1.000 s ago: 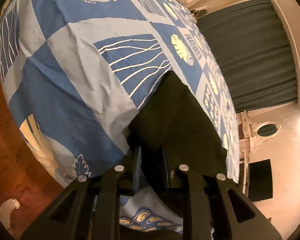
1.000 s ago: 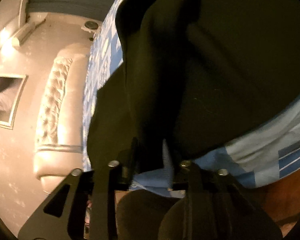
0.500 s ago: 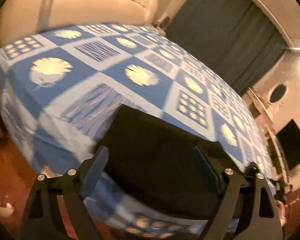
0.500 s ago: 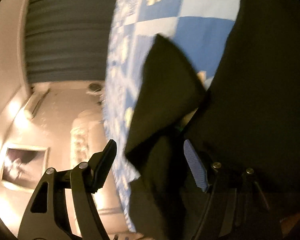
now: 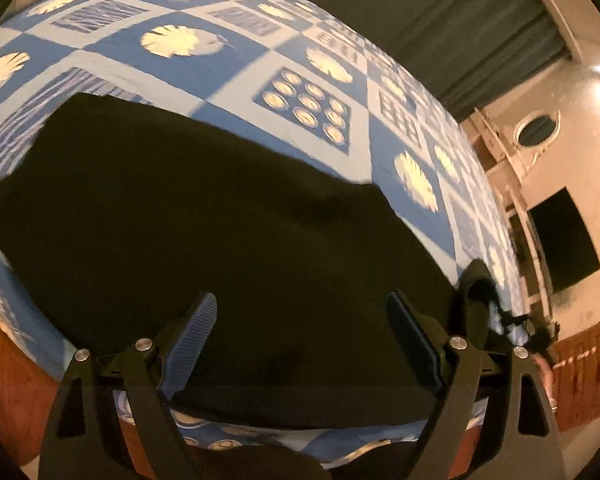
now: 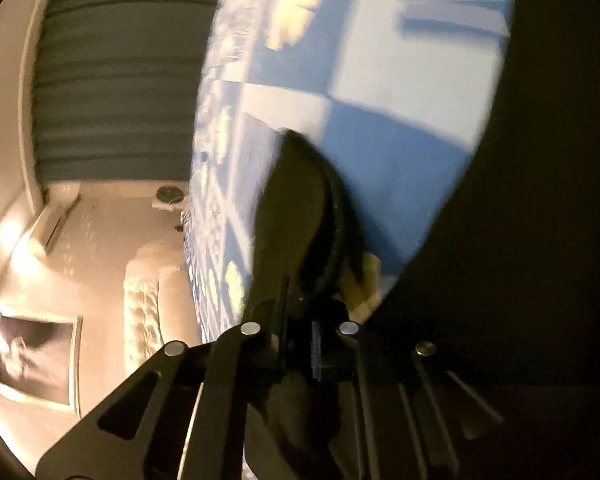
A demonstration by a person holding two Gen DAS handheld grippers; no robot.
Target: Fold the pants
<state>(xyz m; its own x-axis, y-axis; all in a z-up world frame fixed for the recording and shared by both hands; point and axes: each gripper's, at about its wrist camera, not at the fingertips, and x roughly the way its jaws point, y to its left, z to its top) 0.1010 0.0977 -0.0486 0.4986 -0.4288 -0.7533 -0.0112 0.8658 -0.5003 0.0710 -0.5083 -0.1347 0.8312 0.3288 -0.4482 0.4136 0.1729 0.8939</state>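
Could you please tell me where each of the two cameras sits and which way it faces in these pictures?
Left wrist: on the left gripper, angled down over the black pants on the blue patterned bedspread; both fingers show, spread apart, holding nothing.
Right wrist: on the right gripper, facing along the bed toward the curtain; fingers shut on a pants fold.
Shared: pants, bedspread, curtain.

pants [image 5: 228, 232] lie on the bed [image 5: 236, 64], curtain [image 5: 440, 20] behind.
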